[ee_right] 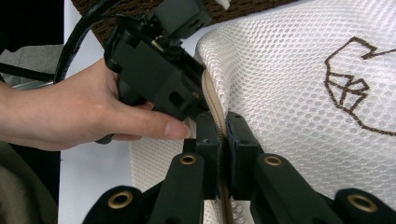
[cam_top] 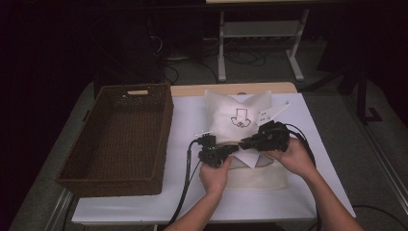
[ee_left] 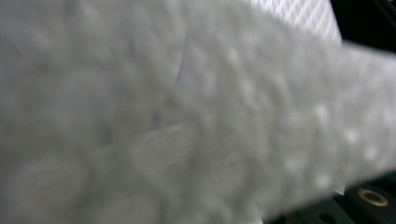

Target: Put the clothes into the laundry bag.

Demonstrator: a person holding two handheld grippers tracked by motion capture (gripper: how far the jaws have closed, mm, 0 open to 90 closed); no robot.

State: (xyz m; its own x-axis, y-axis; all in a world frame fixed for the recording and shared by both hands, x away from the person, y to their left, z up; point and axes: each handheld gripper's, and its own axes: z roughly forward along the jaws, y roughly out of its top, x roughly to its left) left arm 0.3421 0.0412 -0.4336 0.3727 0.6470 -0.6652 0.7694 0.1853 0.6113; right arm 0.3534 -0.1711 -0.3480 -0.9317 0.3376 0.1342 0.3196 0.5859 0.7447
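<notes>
High view, mesh bag: a white mesh bag [cam_top: 239, 120] with a dark embroidered mark lies on the white tabletop [cam_top: 308, 192], right of a brown wicker basket [cam_top: 118, 139].
High view, grippers: the left gripper [cam_top: 230, 150] and right gripper [cam_top: 245, 143] meet at the bag's near part, each in a hand, almost touching.
Left gripper view, bag: blurred white mesh [ee_left: 187, 112] lies right against the camera; I cannot tell how the left jaws stand.
Right gripper view, jaws: the right gripper [ee_right: 223, 135] has its jaws clamped together on the bag's beige zipper seam [ee_right: 212, 105], which runs up between them.
Right gripper view, other hand: the left gripper [ee_right: 201, 105] sits just beyond on the same seam, held by a hand [ee_right: 70, 116] whose thumb reaches the right jaws.
Right gripper view, bag: the mesh [ee_right: 289, 84] with its brown stitched mark spreads to the right.
</notes>
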